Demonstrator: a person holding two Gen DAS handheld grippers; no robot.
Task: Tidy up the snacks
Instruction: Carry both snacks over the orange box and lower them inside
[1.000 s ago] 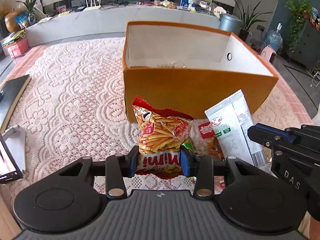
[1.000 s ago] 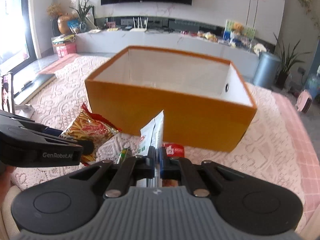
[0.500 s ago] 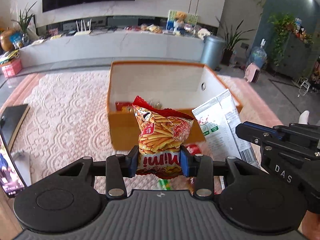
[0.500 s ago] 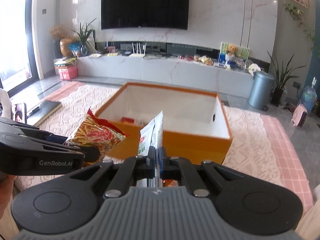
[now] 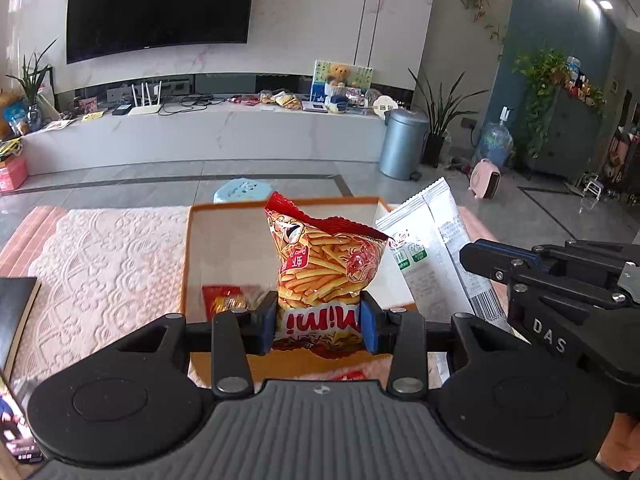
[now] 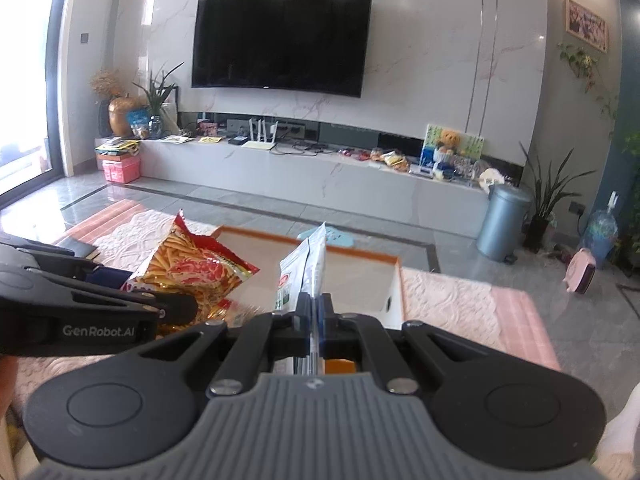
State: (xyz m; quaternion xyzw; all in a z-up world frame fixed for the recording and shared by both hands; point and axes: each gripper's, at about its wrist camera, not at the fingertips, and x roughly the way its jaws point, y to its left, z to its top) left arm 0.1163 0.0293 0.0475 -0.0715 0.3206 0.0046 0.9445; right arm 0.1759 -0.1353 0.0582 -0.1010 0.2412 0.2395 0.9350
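Crinkly foil chip bag (image 5: 326, 276), flat white sachet (image 6: 310, 270)

- Left gripper (image 5: 319, 322): jaws part-way apart, blue pads (image 5: 267, 325) clamped on the lower end of a chip bag (image 5: 324, 268), one pad on each side; bag stands upright between them.
- Left gripper pointed forward and tilted down, bag held clear in the air.
- Right gripper (image 6: 316, 322): jaws fully together, pinching a thin white packet (image 6: 308, 268) edge-on between the pads; packet sticks up and forward.
- Right gripper also tilted down.
- The two grippers sit side by side, near each other, not touching; each shows at the edge of the other's wrist view.
- A sliver of a hand (image 6: 6, 372) shows behind the left gripper's body in the right wrist view.
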